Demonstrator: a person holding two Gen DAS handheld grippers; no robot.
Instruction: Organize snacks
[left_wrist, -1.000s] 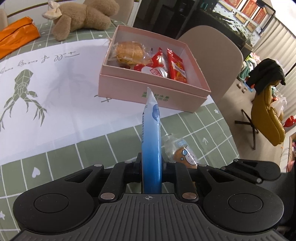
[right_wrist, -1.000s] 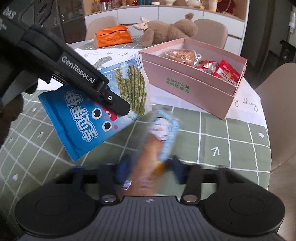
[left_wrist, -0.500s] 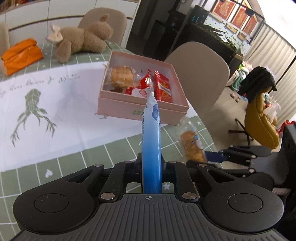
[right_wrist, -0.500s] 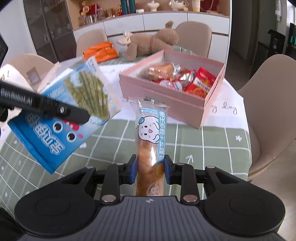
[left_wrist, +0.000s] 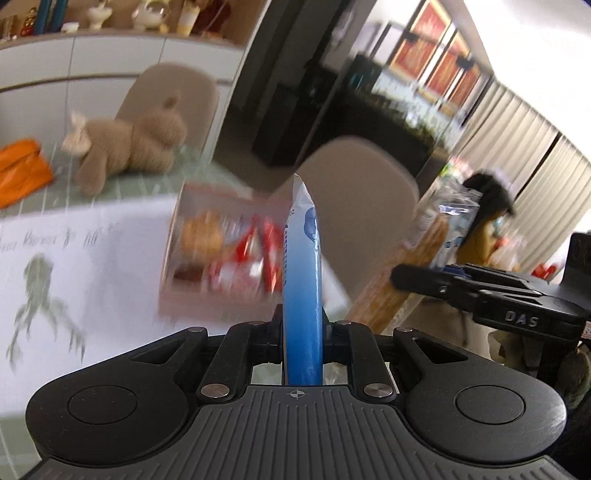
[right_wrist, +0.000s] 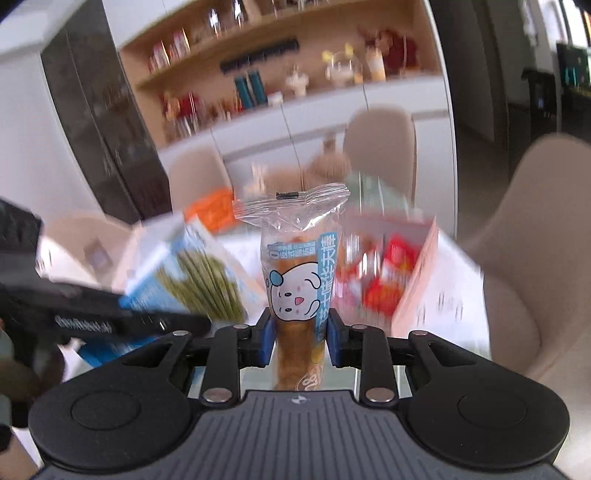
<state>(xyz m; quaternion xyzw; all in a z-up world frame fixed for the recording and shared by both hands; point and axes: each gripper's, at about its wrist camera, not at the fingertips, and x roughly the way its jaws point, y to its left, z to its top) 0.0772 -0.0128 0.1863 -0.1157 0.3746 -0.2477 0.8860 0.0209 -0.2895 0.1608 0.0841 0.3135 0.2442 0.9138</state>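
Above the pink box, both grippers carry 1 snack each. Left gripper: jaws clamped on the blue seaweed snack bag, seen edge-on, its top standing in front of the box's right half. Right gripper: blue pads pressed on the sides of a bread stick packet with a cartoon puppy face, upright, right of the box in the left wrist view. Box holds red packets and a wrapped bun. Plush bear lies beyond the box; background blurred.
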